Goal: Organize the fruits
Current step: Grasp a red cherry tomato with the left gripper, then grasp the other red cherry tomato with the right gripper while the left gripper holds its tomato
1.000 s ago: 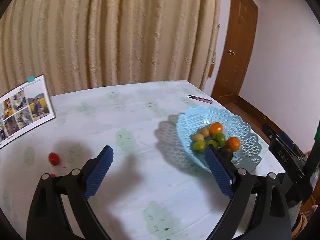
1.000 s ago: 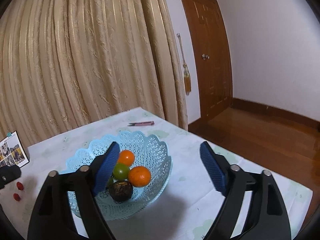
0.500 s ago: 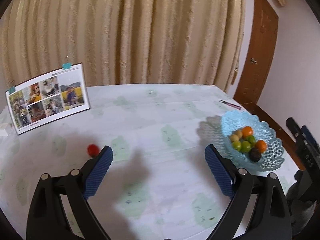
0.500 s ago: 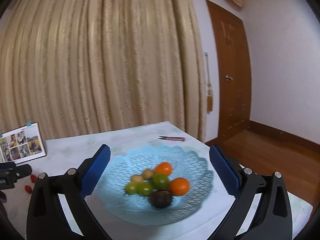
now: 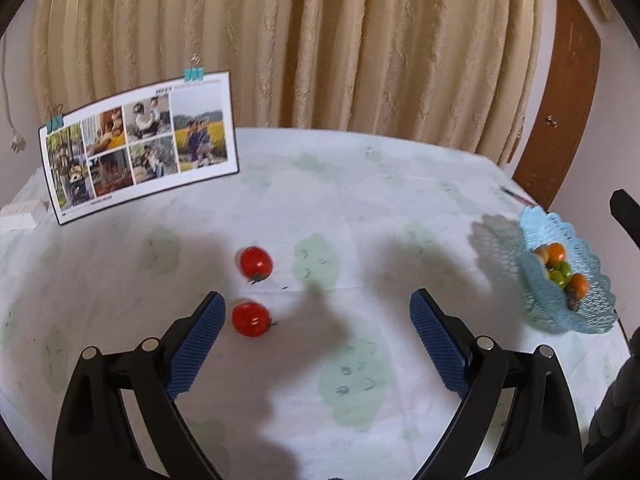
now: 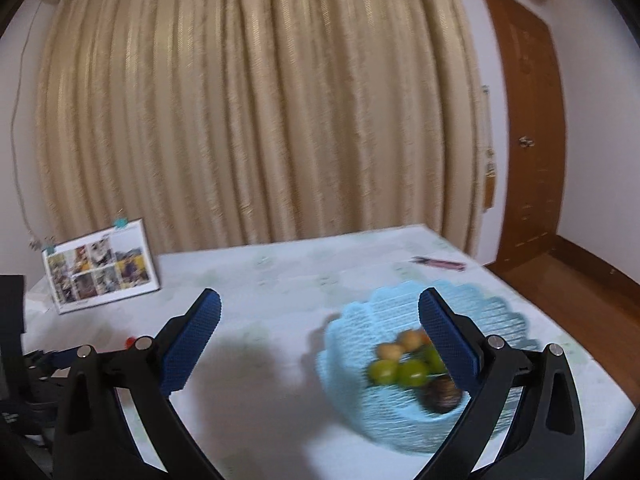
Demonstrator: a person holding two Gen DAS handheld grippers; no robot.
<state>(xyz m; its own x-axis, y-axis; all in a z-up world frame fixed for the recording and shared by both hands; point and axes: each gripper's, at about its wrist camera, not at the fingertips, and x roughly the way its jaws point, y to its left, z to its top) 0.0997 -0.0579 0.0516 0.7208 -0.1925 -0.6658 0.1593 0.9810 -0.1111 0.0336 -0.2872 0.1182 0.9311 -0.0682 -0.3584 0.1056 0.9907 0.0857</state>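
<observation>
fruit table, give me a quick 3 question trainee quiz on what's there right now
1. How many red tomatoes lie loose on the table?
2. True or false: the left gripper is shut on a tomatoes fruit.
3. Where do the green fruits sit: A) in the blue basket, B) beside the photo board, C) on the floor?

Key: 1. two; 2. false, it is open and holds nothing; 3. A
</observation>
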